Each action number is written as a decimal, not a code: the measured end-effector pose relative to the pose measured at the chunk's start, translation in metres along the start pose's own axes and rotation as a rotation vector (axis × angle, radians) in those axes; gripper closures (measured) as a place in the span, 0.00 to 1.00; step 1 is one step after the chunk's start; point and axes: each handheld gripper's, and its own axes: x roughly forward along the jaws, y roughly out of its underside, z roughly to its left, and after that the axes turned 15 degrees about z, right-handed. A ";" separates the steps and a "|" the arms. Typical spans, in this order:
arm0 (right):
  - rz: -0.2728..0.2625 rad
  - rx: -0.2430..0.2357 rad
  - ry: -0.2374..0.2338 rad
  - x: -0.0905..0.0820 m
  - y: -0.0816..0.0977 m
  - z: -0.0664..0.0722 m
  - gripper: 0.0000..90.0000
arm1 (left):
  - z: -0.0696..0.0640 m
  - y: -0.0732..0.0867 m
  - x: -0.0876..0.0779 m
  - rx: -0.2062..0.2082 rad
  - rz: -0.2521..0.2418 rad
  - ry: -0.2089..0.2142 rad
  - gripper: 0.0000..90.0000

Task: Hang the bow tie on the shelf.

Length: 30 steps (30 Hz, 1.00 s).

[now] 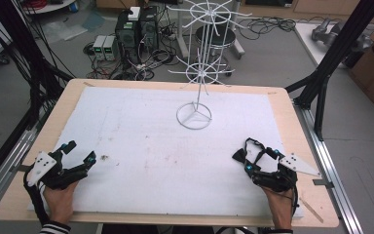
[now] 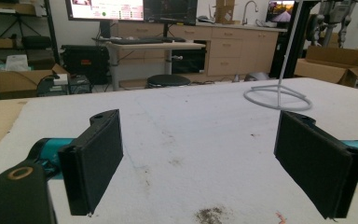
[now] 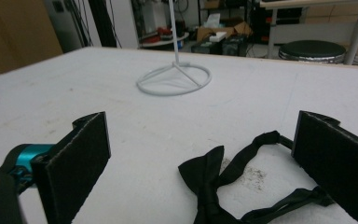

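A black bow tie (image 1: 244,154) with its strap looped lies on the white table cover near the front right. My right gripper (image 1: 261,160) stands open around it, jaws apart on either side. In the right gripper view the bow tie (image 3: 209,178) rests on the cover between the two pads of my right gripper (image 3: 200,140), touching neither that I can see. A white wire display stand (image 1: 194,116) rises from a ring base at the table's middle back. My left gripper (image 1: 81,151) is open at the front left, with nothing between its jaws (image 2: 198,144).
The stand's ring base (image 2: 278,97) (image 3: 174,79) sits beyond both grippers. Its wire arms (image 1: 203,73) spread above the table's far edge. A small dark stain (image 2: 211,214) marks the cover by the left gripper. Computers, cables and a stool are on the floor behind.
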 end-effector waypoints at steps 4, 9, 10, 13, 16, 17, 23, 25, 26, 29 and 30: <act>0.047 -0.029 0.010 -0.001 -0.010 0.000 0.04 | 0.000 0.000 0.000 0.003 0.001 0.000 0.18; 0.111 -0.038 0.002 -0.002 -0.020 -0.002 0.05 | 0.000 0.000 0.000 0.002 0.001 0.000 0.18; 0.129 -0.044 -0.003 -0.001 -0.022 -0.002 0.05 | 0.000 0.000 0.000 0.002 0.001 -0.001 0.18; 0.196 -0.089 0.000 0.001 -0.028 -0.002 0.08 | 0.000 0.000 0.000 0.001 0.001 -0.001 0.18; 0.260 -0.116 0.000 0.004 -0.032 -0.001 0.10 | 0.000 0.000 0.000 0.001 0.001 -0.001 0.17; 0.282 -0.122 -0.010 0.006 -0.034 -0.001 0.17 | 0.000 0.000 0.000 0.000 0.000 -0.001 0.18; 0.377 -0.152 -0.014 0.014 -0.038 -0.003 0.19 | 0.000 0.000 0.000 0.000 0.001 0.000 0.17; 0.429 -0.172 -0.004 0.018 -0.040 -0.002 0.20 | 0.000 0.000 0.000 -0.001 0.001 0.000 0.18; 0.429 -0.172 -0.004 0.018 -0.040 -0.002 0.20 | 0.000 0.000 0.000 -0.001 0.001 0.000 0.18; 0.468 -0.185 -0.004 0.020 -0.042 -0.003 0.22 | 0.000 0.000 0.000 -0.002 0.000 0.001 0.18; 0.471 -0.185 -0.006 0.021 -0.043 -0.003 0.22 | 0.000 0.000 0.000 -0.002 0.001 0.001 0.18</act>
